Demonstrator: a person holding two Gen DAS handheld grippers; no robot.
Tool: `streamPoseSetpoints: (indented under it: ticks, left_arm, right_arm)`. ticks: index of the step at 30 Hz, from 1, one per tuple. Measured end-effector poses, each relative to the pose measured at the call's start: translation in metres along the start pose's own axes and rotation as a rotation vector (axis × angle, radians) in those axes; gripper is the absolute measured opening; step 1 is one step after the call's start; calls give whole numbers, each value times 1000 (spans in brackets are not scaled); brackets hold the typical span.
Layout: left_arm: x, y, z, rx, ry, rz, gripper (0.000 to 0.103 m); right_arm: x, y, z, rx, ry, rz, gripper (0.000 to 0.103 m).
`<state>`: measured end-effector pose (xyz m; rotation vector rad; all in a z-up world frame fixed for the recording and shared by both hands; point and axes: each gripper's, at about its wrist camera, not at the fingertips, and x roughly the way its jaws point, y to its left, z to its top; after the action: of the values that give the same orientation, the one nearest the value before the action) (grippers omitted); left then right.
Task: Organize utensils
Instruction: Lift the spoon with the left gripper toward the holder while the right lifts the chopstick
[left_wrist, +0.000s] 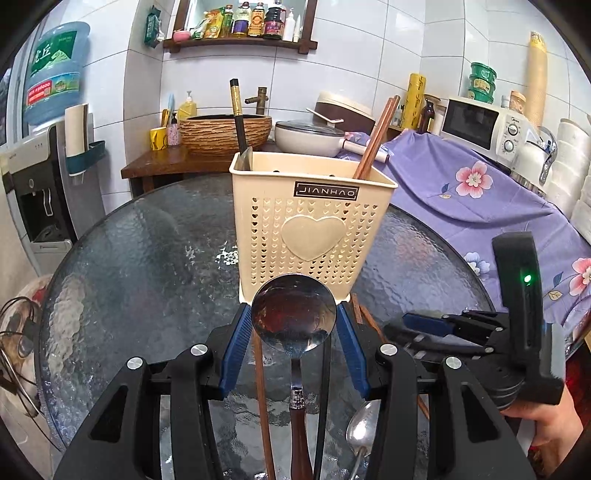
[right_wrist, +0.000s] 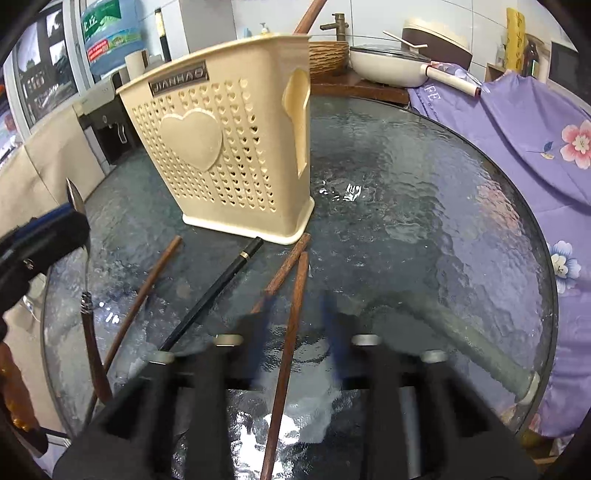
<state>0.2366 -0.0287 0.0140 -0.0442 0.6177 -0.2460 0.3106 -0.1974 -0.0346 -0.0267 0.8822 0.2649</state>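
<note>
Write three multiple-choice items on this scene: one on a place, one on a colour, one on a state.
1. The utensil holder stands on:
A. the glass table
B. the microwave
C. the floor

2. The holder's colour is:
A. green
B. beige
C. red

3. The left hand-held gripper is:
A. wide open and empty
B. shut on a black chopstick
C. shut on the spoon

Key:
1 A, since the holder's base sits flat on the textured glass in both views.
2 B, since its perforated walls and heart panel are beige.
3 C, since the blue fingers close on either side of the spoon's bowl, and the right wrist view shows its wooden handle hanging clear of the table.
</note>
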Motion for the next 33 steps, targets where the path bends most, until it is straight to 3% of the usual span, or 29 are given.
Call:
streamPoseSetpoints:
  ticks: [2,5,10,18,20,25,33]
  left_arm:
    - [-1,1,0,-1,-1,1,46]
    - [-2,3,1,2,-3,5,46]
    - [-3,3,1,3,-3,5,46]
    - [-3,3,4,8,-2,12,46]
    - [-4,3,5,7,-5,12,46]
    - [-5,2,6,15,-14,11,46]
    - [-10,4,7,11,-27,9,46]
  right_arm:
    - [3,3,-1,-10,10,-23,41]
    - [11,7,-2,-42,42,-61,28]
    - [24,13,-4,-53,88,-63,27]
    - [32,20,3,-72,98,-75,10]
    - [33,21,3,-71,98,-72,10]
    - [31,8,5,-45,70,-57,8]
    - [-4,-6,12,-3,-60,-22,7]
